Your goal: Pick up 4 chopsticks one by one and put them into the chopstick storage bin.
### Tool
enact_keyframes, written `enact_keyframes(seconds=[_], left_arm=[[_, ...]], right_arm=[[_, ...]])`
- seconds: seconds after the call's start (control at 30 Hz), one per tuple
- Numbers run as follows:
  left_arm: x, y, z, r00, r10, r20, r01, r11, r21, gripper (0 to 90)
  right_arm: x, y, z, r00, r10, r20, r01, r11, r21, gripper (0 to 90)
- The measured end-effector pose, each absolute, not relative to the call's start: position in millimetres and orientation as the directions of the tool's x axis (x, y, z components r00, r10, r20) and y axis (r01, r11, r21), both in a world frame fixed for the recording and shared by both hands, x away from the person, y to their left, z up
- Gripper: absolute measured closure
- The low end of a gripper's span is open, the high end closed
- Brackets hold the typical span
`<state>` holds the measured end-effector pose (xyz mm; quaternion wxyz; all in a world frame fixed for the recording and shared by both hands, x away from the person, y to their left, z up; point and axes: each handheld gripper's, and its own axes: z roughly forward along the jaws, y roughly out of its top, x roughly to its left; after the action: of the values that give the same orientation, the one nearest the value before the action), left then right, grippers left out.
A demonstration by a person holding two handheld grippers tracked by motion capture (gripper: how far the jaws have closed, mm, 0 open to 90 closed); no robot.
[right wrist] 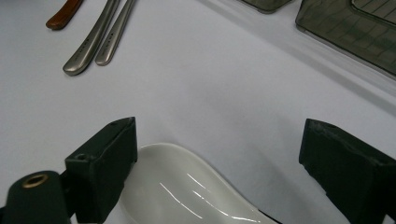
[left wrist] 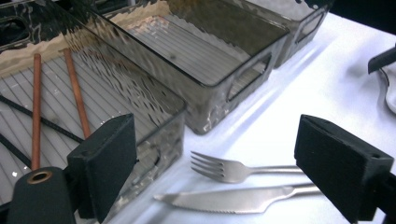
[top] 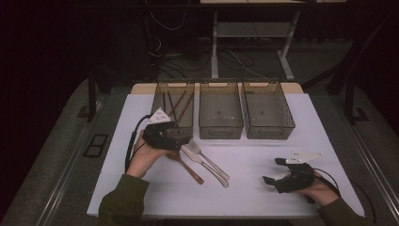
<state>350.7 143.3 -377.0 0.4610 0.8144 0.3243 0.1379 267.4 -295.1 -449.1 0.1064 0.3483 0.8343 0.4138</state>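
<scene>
A steel fork (top: 202, 153) (left wrist: 224, 169) and a steel knife (top: 209, 168) (left wrist: 224, 201) lie side by side mid-table, with a brown wooden spoon (top: 189, 168) to their left. My left gripper (top: 174, 140) (left wrist: 219, 144) hovers open just above and behind their heads, close to the front of the left bin (top: 160, 101) (left wrist: 159, 140). That bin holds brown chopsticks (top: 181, 106) (left wrist: 77, 93) and black ones. At the front right, my right gripper (top: 274, 170) (right wrist: 219, 140) stands open low over the table. A white ceramic spoon (top: 269, 181) (right wrist: 187, 186) lies between its jaws, against the left one.
Three smoky clear bins line the table's back edge; the middle bin (top: 220, 128) (left wrist: 215, 102) and right bin (top: 270, 133) hold nothing. The metal handles (right wrist: 93, 42) and the wooden handle (right wrist: 63, 14) point toward the right gripper. White tabletop (top: 244, 160) separates the two grippers.
</scene>
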Motion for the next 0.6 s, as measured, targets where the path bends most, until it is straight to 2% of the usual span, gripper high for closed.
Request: enact_keyframes(seconds=[0.27, 0.6], left_arm=[[330.0, 143.2, -393.2, 0.768, 0.639, -0.049, 0.390, -0.407, 0.826, 6.9], [305.5, 146.2, -408.6, 0.786, 0.614, -0.070, 0.401, -0.421, 0.814, 0.8]], right_arm=[[267.5, -295.9, -449.1, -0.736, 0.668, 0.110, 0.492, 0.417, 0.764, 11.4], [267.1, -296.9, -449.0, -0.733, 0.671, 0.110, 0.494, 0.414, 0.765, 11.4]])
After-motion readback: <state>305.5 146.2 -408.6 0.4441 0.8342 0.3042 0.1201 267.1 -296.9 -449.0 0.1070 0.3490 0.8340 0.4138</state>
